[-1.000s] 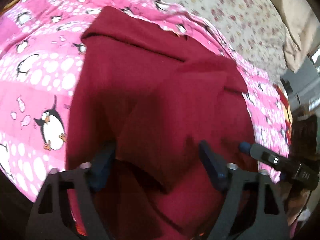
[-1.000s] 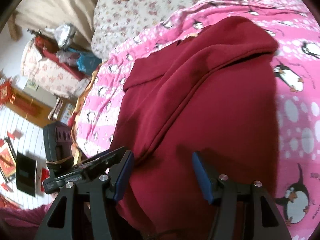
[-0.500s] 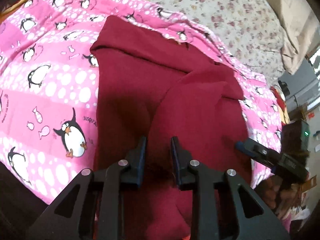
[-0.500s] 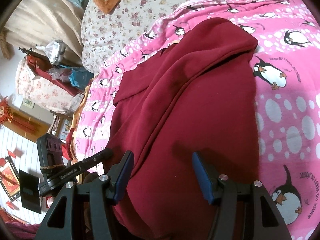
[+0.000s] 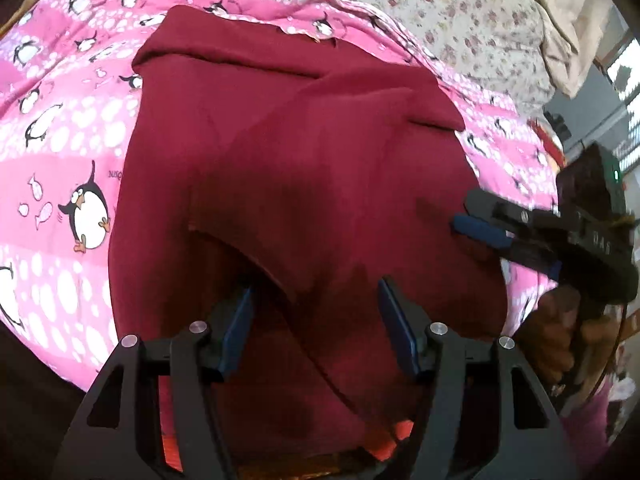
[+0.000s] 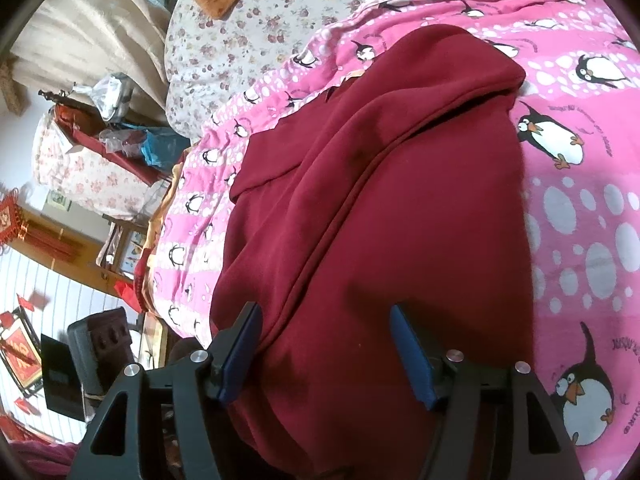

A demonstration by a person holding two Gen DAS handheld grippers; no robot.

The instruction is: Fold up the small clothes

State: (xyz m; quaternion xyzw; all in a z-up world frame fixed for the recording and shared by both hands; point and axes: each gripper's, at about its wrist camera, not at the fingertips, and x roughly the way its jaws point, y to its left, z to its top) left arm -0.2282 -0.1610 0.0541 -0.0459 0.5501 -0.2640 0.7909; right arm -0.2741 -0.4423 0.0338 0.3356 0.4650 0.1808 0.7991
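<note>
Mid-fold: garment (image 5: 304, 152) on blanket (image 5: 60, 152). Left gripper (image 5: 314, 330) and right gripper (image 6: 326, 350) both released (nothing held). Next, probably pinch the near hem.

Both my feeds bend hard at the rims, with black corners where the fisheye circle ends. Daylight comes in soft and even; in the right wrist view the wall left of the right tool (image 6: 326, 350) is blown out to white. The left tool (image 5: 316, 328) throws a dark, soft-edged shadow on the maroon garment (image 5: 288, 184) just ahead of its blue pads (image 5: 239, 330). I see the right tool (image 5: 480, 230) smeared with motion blur there. The pink penguin blanket (image 6: 580, 216) reads crisp and saturated.
</note>
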